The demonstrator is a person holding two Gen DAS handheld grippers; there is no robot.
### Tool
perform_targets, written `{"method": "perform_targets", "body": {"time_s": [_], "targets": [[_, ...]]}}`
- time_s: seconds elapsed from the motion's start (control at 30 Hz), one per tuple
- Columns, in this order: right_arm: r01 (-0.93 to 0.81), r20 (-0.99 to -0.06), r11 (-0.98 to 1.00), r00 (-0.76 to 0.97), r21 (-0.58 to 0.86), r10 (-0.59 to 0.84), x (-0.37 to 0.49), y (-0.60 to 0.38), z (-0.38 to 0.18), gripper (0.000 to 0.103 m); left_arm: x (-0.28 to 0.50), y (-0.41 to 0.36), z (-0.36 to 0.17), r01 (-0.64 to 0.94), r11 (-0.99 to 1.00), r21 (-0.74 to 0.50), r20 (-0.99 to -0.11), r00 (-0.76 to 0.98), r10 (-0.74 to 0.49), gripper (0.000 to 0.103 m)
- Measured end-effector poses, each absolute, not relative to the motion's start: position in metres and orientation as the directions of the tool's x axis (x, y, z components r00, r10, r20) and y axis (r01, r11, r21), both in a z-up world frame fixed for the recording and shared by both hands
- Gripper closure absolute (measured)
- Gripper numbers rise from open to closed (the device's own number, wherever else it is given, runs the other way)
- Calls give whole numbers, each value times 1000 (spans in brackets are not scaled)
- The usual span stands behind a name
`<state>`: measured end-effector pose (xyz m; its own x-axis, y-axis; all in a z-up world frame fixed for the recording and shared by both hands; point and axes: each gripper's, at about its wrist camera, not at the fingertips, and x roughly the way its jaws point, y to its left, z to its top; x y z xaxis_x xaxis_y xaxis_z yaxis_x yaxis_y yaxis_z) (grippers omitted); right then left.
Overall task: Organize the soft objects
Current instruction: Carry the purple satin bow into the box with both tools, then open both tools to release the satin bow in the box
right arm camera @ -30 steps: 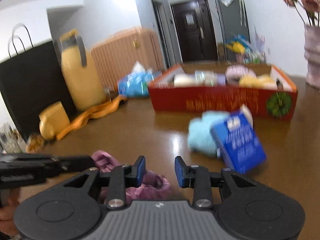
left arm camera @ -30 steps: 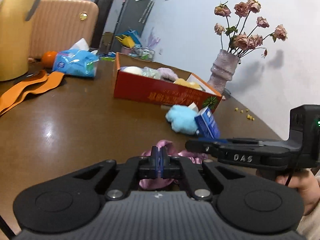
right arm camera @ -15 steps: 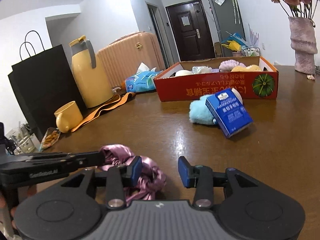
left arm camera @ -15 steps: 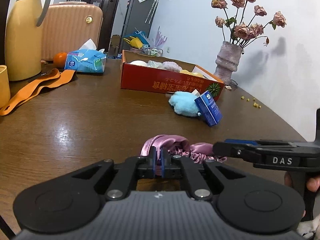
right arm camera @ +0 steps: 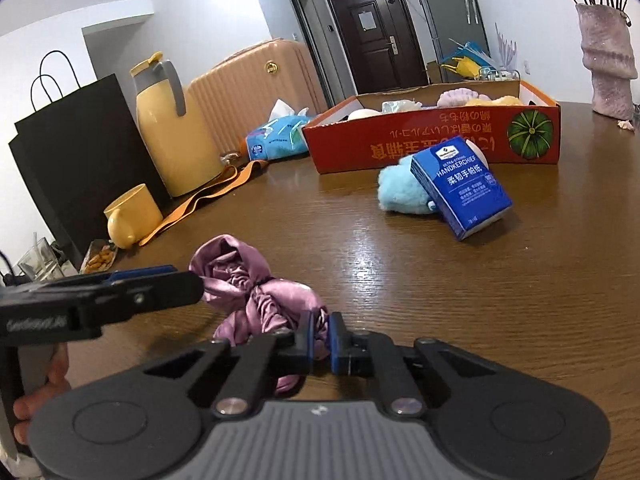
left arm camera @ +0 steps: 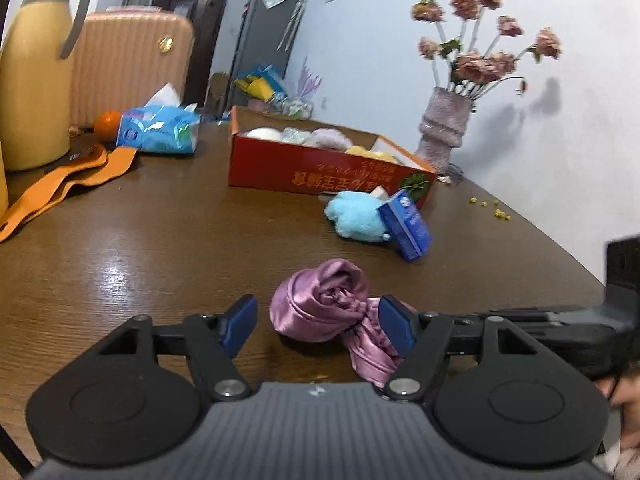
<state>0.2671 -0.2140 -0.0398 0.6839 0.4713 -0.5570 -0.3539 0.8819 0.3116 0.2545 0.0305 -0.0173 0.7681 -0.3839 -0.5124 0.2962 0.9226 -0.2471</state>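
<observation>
A handover is in progress over the pink satin cloth, a crumpled bundle lying on the brown bench right in front of both tools. The left gripper has just been opening its jaws and they now stand wide, one pad on each side of the bundle with bench showing between the left pad and the fabric, so it no longer presses the cloth. The right gripper has just been closing; its jaws are drawn almost together and a fold at the near edge of the cloth is pinched between the blue pads. Seen from the right wrist, the left tool's finger reaches in from 9 o'clock and ends against the bundle's left side. The red cardboard box, already holding several soft items, lies toward 1 o'clock across the bench, with a light blue fluffy toy and a blue handkerchief pack lying just before its front wall. In my judgement the step is taking the cloth over for a carry to that box. The next move calls for the left tool to back clear, then a lift high enough that the trailing satin clears the toy, the pack and the box wall; the pinch is on a thin slippery fold, so the cloth could slide out.
</observation>
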Motion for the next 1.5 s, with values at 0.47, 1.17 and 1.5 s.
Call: {"method": "perform_targets", "body": {"time_s": [0.47, 1.17, 1.5], "targets": [[-361, -536, 888, 708, 285, 460, 267, -218, -32, 99, 273, 30, -17, 325, 893, -312, -514, 732, -447, 96], [-325, -493, 932, 791, 162, 362, 536, -300, 82, 99, 531, -81, 48, 342, 870, -354, -483, 730, -484, 97], [-320, -627, 944, 719, 84, 300, 580, -279, 8, 90, 550, -82, -2, 297, 908, -294, -582, 699, -417, 91]]}}
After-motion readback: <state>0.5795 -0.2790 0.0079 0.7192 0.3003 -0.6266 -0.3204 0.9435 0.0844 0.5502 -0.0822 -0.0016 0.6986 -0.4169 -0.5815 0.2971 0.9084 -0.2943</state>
